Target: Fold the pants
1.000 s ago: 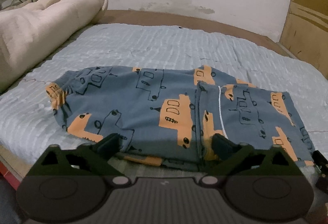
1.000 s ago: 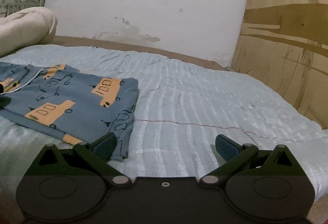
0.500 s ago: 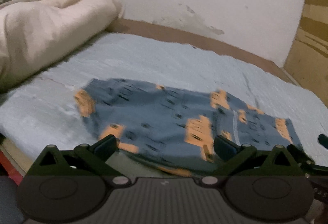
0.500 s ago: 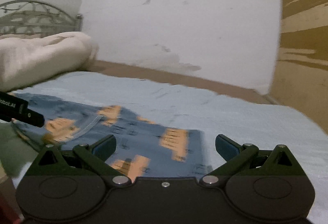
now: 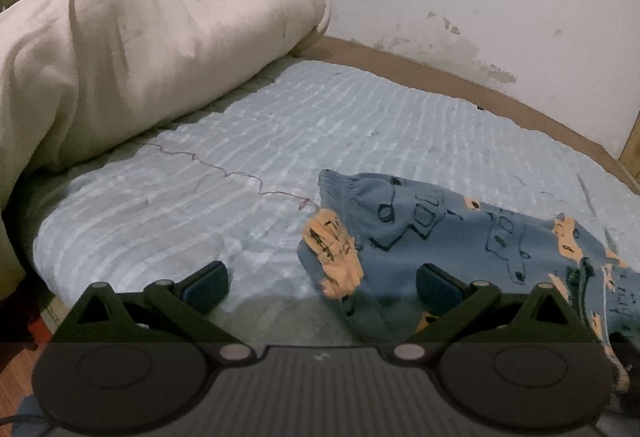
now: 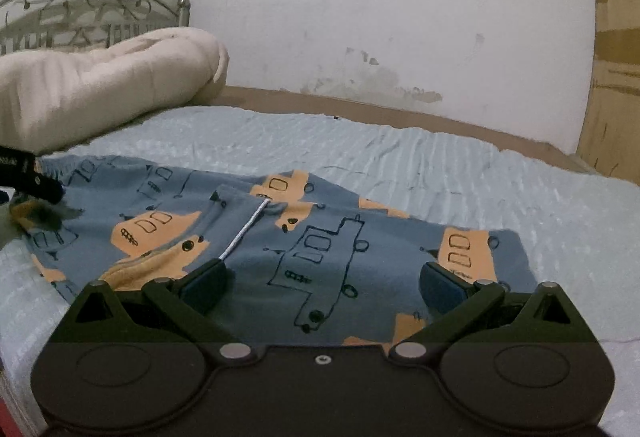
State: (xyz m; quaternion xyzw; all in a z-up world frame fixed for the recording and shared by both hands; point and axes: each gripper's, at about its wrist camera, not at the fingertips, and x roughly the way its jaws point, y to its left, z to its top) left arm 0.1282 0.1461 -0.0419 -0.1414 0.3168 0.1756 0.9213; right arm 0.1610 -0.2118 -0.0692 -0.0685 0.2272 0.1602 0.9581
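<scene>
My left gripper [image 5: 322,283] hangs wide apart at the cuffed end of the blue pants with orange vehicle print [image 6: 320,249], lying on the pale blue ribbed bedsheet [image 5: 280,125]; my right gripper [image 6: 322,283] gapes empty above them.

Both wrist cameras sit low and close over the pale blue ribbed bed [image 5: 320,125], facing the wall at 12 o'clock; both show the blue truck-print pants [image 5: 460,233] [image 6: 320,245] and the cream rolled duvet [image 5: 140,57] [image 6: 100,85].
</scene>
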